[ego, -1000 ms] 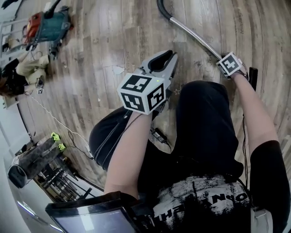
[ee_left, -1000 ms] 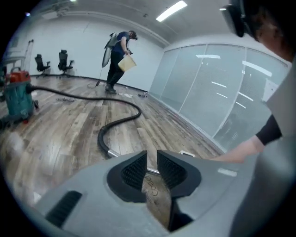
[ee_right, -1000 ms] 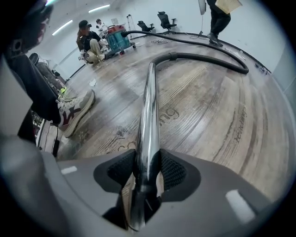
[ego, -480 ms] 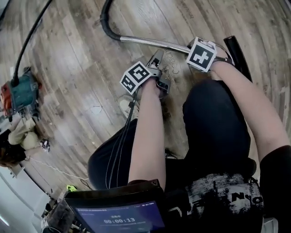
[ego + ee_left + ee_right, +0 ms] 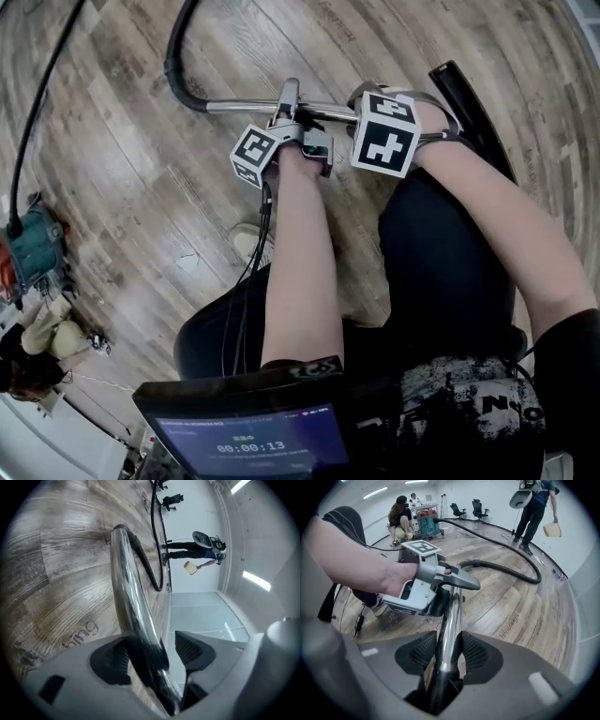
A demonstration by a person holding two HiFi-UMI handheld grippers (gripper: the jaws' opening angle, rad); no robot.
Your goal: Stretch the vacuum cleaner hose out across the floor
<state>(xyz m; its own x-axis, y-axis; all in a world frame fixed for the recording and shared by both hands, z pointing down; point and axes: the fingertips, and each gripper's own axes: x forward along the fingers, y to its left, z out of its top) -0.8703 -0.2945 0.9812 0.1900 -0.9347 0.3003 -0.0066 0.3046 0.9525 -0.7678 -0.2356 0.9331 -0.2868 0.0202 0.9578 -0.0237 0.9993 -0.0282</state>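
Chrome tube point(image 5: 246, 106): the rigid end of the vacuum cleaner hose. It is straight and polished, and lies crosswise in front of the person's knees.
Black hose point(image 5: 174, 67): flexible. It joins the tube at a bend, then loops away over the wooden floor point(image 5: 122, 178) to the teal vacuum cleaner point(image 5: 33, 248).
Right gripper point(image 5: 445, 651): both pads are pressed on the tube's sides, gripping it firmly.
Left gripper point(image 5: 152, 651): the jaws stand wide, having just been opening. The tube runs between them, close against one pad with a clear gap to the other.
Spacing: the left gripper sits just beside the right, on the side toward the hose.
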